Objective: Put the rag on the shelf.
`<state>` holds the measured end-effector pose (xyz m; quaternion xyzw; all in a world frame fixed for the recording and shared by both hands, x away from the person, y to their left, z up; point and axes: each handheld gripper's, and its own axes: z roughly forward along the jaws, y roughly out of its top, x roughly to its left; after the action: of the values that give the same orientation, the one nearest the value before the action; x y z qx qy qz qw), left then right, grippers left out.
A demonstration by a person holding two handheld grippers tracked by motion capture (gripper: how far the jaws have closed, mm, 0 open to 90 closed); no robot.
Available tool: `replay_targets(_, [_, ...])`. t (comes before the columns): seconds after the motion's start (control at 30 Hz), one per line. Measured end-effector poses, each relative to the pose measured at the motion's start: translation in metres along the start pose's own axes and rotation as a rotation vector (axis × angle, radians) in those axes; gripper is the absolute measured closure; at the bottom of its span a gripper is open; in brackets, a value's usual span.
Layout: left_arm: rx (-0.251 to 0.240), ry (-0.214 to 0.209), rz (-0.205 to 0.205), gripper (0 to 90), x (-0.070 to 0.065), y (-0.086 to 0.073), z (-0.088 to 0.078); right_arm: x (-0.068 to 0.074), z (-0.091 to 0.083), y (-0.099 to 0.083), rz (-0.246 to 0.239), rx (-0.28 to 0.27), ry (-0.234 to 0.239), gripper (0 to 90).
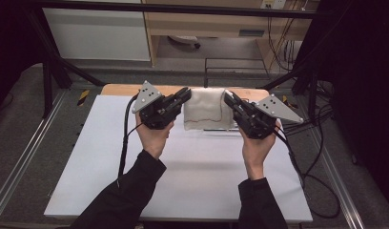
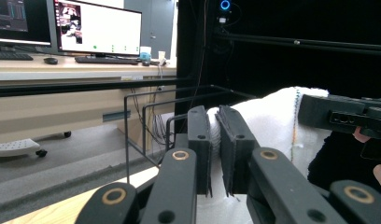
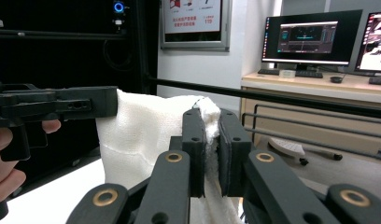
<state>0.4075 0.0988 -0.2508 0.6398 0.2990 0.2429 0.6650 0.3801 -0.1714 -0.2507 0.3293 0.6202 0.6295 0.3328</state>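
dim dark surroundings, evenly lit table, bright monitor glare, soft focus

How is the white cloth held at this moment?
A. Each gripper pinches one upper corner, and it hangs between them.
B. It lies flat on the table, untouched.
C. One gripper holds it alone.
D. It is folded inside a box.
A: the left gripper and the right gripper are each shut on an upper corner of the white cloth, which hangs between them.

My jaws cover the corners of the white cloth [image 1: 208, 113] at mid-frame; its lower edge is cut off in my gripper views
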Motion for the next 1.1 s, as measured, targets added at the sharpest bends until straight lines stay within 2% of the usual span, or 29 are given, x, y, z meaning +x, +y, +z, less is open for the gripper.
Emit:
replay_targets(0.6, [-0.024,-0.015,0.014,83.1,-0.009,0.025,0.032,-0.023,-0.003,0.027,-0.012,-0.035,-0.062,83.2])
replay_targets(0.9, [-0.038,-0.017,0.014,83.2,-0.009,0.038,0.046,-0.032,0.0,0.04,-0.018,-0.049,-0.086,83.2])
replay_targets(1.1, [-0.052,-0.019,-0.001,83.2,-0.007,0.045,0.057,-0.038,0.003,0.048,-0.02,-0.054,-0.1,83.2])
